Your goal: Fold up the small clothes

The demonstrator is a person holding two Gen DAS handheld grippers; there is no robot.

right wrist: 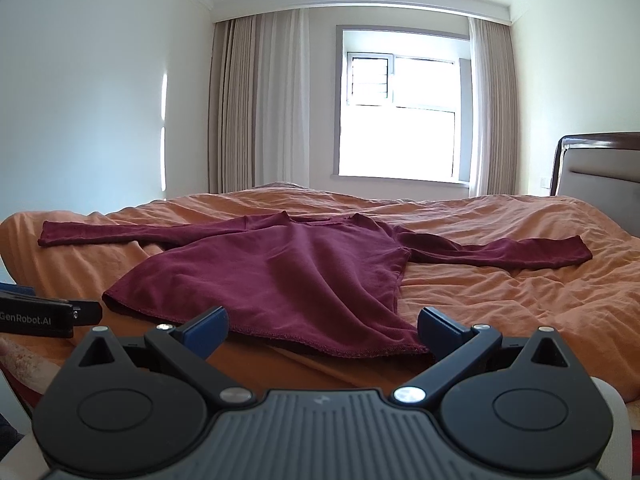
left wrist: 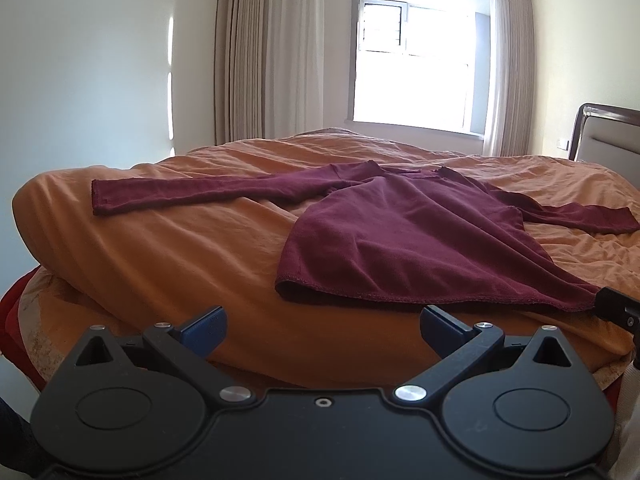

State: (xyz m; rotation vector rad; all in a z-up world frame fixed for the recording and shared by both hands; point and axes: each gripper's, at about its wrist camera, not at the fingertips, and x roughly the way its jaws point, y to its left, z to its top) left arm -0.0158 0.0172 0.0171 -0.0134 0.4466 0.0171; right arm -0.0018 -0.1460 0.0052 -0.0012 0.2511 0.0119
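A soft maroon knit shirt (left wrist: 400, 232) lay flat at twelve o'clock on the rumpled orange duvet (left wrist: 180, 248), sleeves spread, while left gripper (left wrist: 322, 330) and right gripper (right wrist: 322, 330) gaped empty, bed edges cropped.

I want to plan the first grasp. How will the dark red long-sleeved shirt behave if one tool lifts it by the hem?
The shirt will probably hang limp: its cloth already drapes in soft folds over the orange bedcover. The spread sleeves would likely trail and dangle. It looks thin, so probably light.
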